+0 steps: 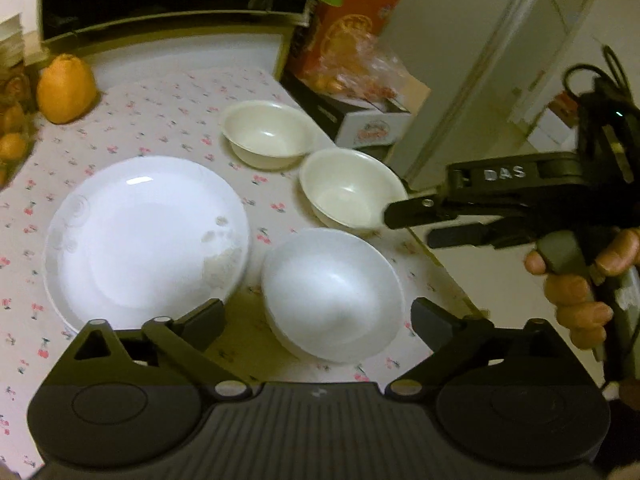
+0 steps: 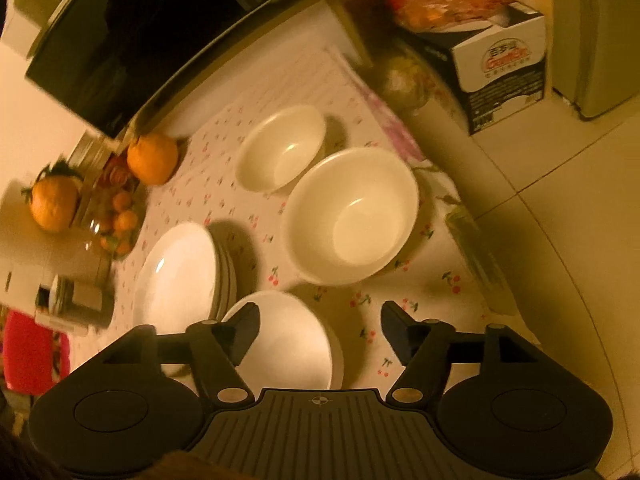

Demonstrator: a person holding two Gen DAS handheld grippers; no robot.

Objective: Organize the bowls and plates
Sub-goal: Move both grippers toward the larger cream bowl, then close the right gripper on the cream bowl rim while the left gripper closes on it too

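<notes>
Plate stack (image 1: 146,236), nine o'clock on the worktop (image 1: 160,120): heavy, glazed, slippery; take its rim. White bowl (image 1: 334,294), six o'clock; two cream bowls (image 1: 352,190) beyond (brittle). Left gripper (image 1: 318,320), right gripper (image 2: 320,330): agape, empty.

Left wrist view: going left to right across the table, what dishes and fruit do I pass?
Large orange fruit → white plate → far cream bowl → near white bowl → cream bowl by the table edge → right hand-held gripper, jaws open and empty.
</notes>
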